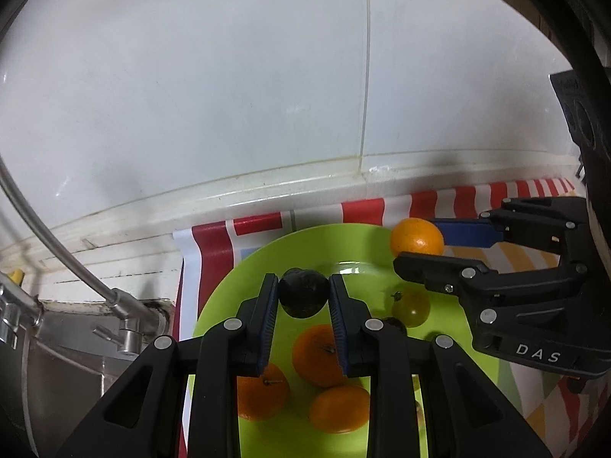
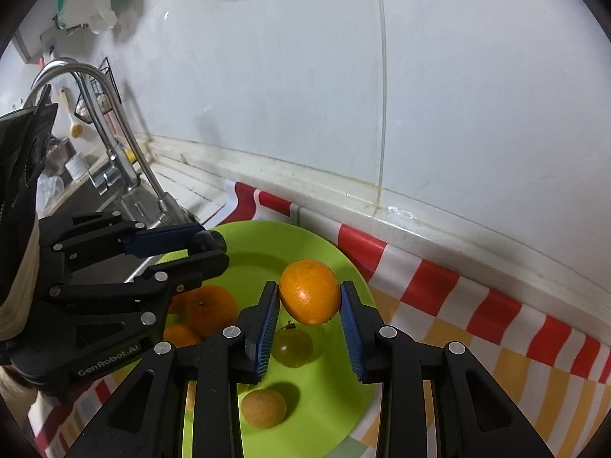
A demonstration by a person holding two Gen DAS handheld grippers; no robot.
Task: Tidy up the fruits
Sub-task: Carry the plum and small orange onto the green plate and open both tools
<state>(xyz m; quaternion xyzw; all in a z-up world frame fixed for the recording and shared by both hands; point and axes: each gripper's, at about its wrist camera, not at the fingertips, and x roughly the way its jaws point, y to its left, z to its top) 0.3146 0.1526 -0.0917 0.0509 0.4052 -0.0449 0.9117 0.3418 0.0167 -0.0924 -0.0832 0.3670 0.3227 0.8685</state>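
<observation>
Both grippers hold fruit above the green plate [image 1: 214, 305].

My left gripper [image 1: 303, 297] pinches a dark round fruit [image 1: 303, 293] between its blue pads, lifted over the plate's middle. My right gripper [image 2: 309, 301] clamps an orange [image 2: 310, 291] over the plate's far right rim. On the plate: three more oranges [image 1: 324, 355], a greenish tomato [image 2: 292, 346] under the held orange, and a tan fruit [image 2: 263, 407] nearest my right gripper. The plate sits on a red-and-white checked cloth [image 2: 477, 305] on the table, against a white wall [image 1: 229, 95]; a steel tap [image 2: 114, 122] and sink lie left.
</observation>
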